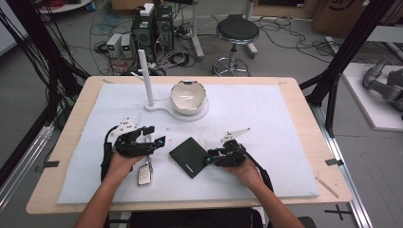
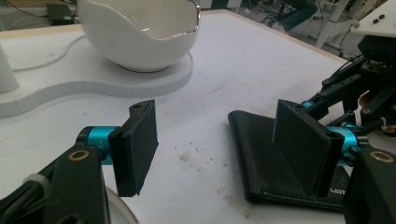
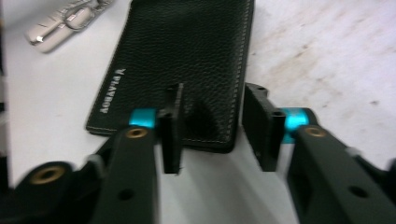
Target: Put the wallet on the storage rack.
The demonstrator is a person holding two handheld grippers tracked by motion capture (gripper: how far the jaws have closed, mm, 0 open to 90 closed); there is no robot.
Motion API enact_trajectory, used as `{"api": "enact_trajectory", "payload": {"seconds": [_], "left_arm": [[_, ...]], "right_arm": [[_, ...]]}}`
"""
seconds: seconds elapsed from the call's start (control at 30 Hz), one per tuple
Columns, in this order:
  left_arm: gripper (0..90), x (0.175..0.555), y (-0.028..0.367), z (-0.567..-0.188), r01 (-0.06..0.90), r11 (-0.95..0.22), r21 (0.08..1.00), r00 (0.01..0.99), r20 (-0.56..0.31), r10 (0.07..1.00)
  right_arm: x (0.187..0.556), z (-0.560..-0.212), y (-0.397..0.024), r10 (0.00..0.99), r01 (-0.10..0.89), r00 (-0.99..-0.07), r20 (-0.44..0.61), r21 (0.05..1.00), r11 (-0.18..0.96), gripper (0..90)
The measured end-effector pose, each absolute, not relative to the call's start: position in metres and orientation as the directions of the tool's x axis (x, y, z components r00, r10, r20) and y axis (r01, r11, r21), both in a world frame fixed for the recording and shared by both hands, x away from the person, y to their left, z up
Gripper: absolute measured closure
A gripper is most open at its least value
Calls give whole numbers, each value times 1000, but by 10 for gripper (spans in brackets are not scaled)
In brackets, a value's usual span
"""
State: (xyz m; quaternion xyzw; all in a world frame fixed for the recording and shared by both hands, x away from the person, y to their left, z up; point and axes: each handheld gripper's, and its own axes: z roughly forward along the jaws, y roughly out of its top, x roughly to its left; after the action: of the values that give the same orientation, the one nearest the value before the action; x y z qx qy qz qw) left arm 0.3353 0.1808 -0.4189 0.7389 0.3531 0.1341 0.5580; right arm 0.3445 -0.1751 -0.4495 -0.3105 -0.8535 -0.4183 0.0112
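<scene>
— Tool on my right (image 1: 209, 158): jaws a little apart, straddling the near corner of the black wallet (image 1: 190, 156), nothing clamped.

— And where's that wallet lying?

— Flat on the white worktop (image 1: 266, 123), between my two hands. My left tool (image 1: 157, 141) has its jaws wide apart, just left of it. A key fob (image 1: 143, 176) lies beside my left hand (image 1: 124, 161); the white bowl (image 1: 189, 97) sits farther back.

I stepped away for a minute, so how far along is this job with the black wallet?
Barely begun. Nothing looks done: the black wallet lies flat and closed on the white mat. In hand: the right gripper straddles the wallet's corner, jaws open, not gripping. The left gripper waits open beside it. Left: closing on the wallet and moving it.
</scene>
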Motion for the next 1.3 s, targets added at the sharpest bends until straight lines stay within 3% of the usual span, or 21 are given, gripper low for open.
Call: {"api": "enact_trajectory", "payload": {"seconds": [0.1,0.4,0.47,0.57,0.9,1.03,1.17,1.3], "left_arm": [[308,336,176,-421,388,-148,910,726,-203,657],[306,347,153,-428,493,-259,831,753,-257,606],[306,349,148,-430,518,-283,808,754,-275,596],[314,352,141,-434,558,-330,762,757,-304,578],[494,357,122,-440,605,-427,672,762,-335,554],[553,358,122,-440,614,-419,669,756,-347,554],[676,358,128,-438,624,-377,685,744,-373,554],[746,357,131,-434,604,-356,713,755,-370,541]], "right_arm": [[345,-449,-176,516,540,-809,282,703,463,643],[338,-445,-171,489,410,-863,128,742,530,677],[335,-444,-170,491,382,-867,85,747,544,744],[335,-443,-169,488,366,-871,67,750,551,746],[335,-444,-170,488,370,-870,73,751,547,744],[335,-444,-170,489,371,-869,74,752,546,740],[335,-444,-170,487,367,-870,70,752,547,727],[335,-444,-170,489,365,-870,65,752,549,671]]}}
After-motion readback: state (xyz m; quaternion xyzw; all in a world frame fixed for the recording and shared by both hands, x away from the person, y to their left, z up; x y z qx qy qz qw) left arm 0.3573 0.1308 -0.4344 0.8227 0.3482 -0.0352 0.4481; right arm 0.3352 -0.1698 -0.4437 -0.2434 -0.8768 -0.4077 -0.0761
